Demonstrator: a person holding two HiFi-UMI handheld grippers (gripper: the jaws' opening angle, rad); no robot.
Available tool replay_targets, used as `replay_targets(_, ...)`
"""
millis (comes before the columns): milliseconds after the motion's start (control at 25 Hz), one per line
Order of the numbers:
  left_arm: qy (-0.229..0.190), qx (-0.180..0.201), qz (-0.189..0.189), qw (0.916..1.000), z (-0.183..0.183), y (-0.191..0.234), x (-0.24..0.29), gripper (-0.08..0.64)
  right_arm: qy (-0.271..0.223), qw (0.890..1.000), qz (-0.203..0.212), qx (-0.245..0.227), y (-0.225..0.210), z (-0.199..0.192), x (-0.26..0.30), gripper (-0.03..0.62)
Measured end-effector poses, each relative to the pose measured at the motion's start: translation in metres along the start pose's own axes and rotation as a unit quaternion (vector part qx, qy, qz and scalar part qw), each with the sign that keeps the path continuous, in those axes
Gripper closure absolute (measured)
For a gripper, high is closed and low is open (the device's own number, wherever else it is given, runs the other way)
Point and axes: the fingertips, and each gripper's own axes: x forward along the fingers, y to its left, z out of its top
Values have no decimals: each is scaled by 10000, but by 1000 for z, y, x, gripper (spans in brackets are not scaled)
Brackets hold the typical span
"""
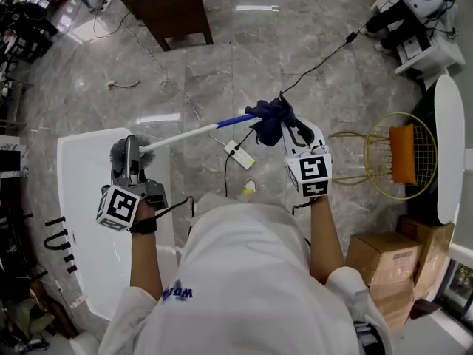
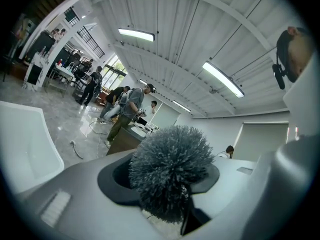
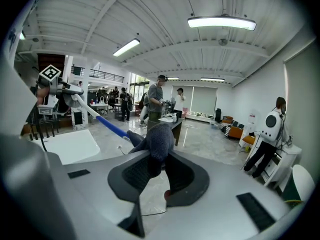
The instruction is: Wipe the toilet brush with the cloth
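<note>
The toilet brush has a grey bristle head [image 1: 120,151] [image 2: 169,170] and a white handle [image 1: 185,134] that turns blue towards its far end [image 3: 111,126]. My left gripper [image 1: 130,148] [image 2: 167,186] is shut on the brush at its head, and the bristles fill the space between the jaws. A dark blue cloth [image 1: 269,118] [image 3: 158,140] is wrapped around the handle's blue end. My right gripper [image 1: 294,129] [image 3: 157,173] is shut on that cloth. The brush hangs roughly level above the floor, between the two grippers. The handle tip is hidden under the cloth.
A white table [image 1: 81,228] lies under my left hand. A power strip and cable [image 1: 240,154] lie on the marble floor below the brush. At the right are a gold wire chair with an orange cushion [image 1: 403,154], a white round table [image 1: 450,146] and cardboard boxes [image 1: 384,261]. People stand far off.
</note>
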Motion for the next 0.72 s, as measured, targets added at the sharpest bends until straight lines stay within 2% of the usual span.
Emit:
replay_targets(200, 25, -230, 374, 9990, -5, 27, 0, 359, 59, 9989, -376, 265, -27, -13, -9, 521)
replay_targets(320, 105, -141, 542, 9984, -11, 32, -1, 359, 40, 9985, -417, 351, -25, -8, -11, 522)
replay_targets(400, 127, 92, 530, 9985, -16, 25, 2, 357, -35, 9988, -325, 377, -19, -3, -8, 522)
replay_targets(600, 260, 1084, 524, 9924, -28, 1, 10, 357, -103, 9988, 184, 446, 16, 9, 2, 522)
replay_targets(720, 174, 1353, 663, 9884, -22, -4, 10, 357, -58, 9969, 690, 375, 46, 25, 22, 522)
